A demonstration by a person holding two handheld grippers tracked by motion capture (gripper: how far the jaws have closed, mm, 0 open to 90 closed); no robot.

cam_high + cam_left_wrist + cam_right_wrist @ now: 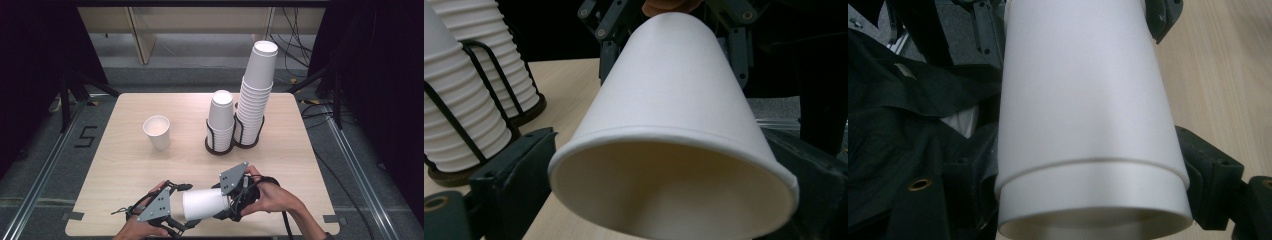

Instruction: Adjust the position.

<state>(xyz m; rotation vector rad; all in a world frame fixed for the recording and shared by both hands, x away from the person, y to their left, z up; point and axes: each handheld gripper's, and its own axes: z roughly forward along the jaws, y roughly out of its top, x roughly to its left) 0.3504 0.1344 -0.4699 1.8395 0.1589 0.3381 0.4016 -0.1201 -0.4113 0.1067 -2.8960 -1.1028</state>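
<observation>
**Visitor:** From above, what is the position?

**Inspector:** One loose cup [156, 131] stands upright on the tabletop [125, 165], mouth up, well apart from the rest. Behind it to the right, a short stack [221, 117] and a tall stack [256, 90] sit upside down in a wire holder [220, 147]. At the near edge, the held cup [205, 204] lies level in the air between the left tongs [189, 206] and the right tongs [227, 202].

**Visitor:** And the left gripper view?

**Inspector:** The cup's open mouth faces the camera. The left tongs stand one on each side of its rim, close against it. I cannot tell whether they are pressing on it. At the far end, the other tongs bracket the narrow base.

**Visitor:** The right gripper view?

**Inspector:** The right tongs are closed on the cup wall, one on each side. Near them a stepped line runs round the wall. It may be a second cup nested with the first, but the view is too close to confirm this.

**Visitor:** How far along is the work?

**Inspector:** In my judgement it is at an early stage. One cup is set out singly and a second is in hand, not yet put down. If two cups are nested, they are not yet apart. Both stacks are still well filled.
</observation>
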